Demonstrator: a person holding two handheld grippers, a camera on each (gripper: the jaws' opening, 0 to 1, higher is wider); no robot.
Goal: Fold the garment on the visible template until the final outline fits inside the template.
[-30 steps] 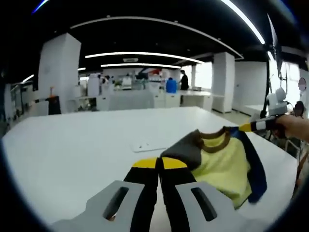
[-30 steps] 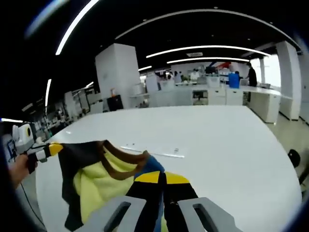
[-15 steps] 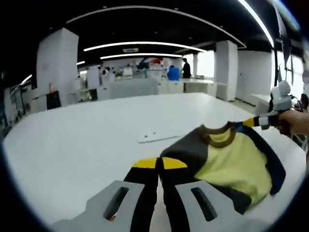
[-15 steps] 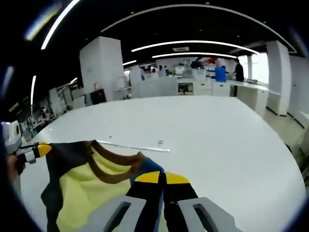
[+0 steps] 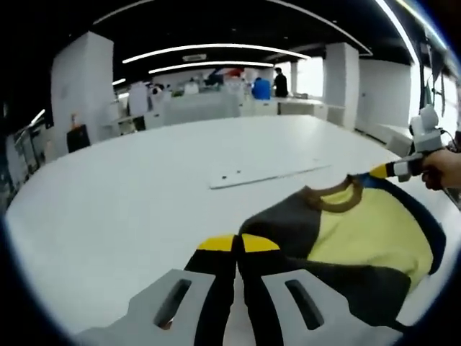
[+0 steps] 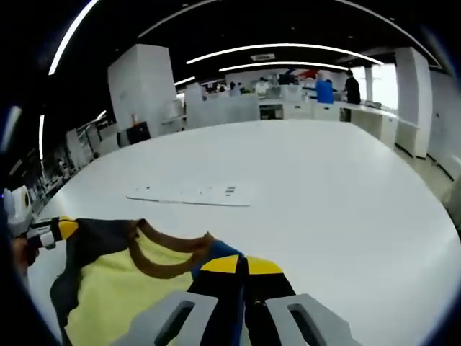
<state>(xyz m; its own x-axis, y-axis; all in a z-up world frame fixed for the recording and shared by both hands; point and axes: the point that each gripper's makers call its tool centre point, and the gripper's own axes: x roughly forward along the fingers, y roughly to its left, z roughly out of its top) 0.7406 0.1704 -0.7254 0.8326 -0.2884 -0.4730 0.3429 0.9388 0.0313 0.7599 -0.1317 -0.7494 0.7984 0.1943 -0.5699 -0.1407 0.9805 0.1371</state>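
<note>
Left gripper view: the left gripper (image 5: 238,244), yellow-tipped jaws closed together, pinches the dark grey shoulder of the garment (image 5: 360,238), a small yellow shirt with a brown collar, grey and navy sleeves. The shirt lies spread on the white table (image 5: 130,194) toward its near right edge, collar pointing to the far side. Beyond the collar, a flat white strip (image 5: 270,173) rests on the table, apart from the cloth. At the right edge of this view the right gripper (image 5: 379,171), held in a person's hand (image 5: 443,167), clamps the navy shoulder. Right gripper view: the left gripper (image 6: 63,229) comes in at the far left, gripping the dark sleeve corner, with a hand (image 6: 20,252) behind it. The garment (image 6: 122,288) stretches flat between the two tools near the table's (image 6: 346,187) near left edge. The white strip (image 6: 191,193) lies just past the collar. The right gripper (image 6: 240,264), jaws pressed shut, holds the blue shoulder edge. Background: white pillars, benches, distant people.
</note>
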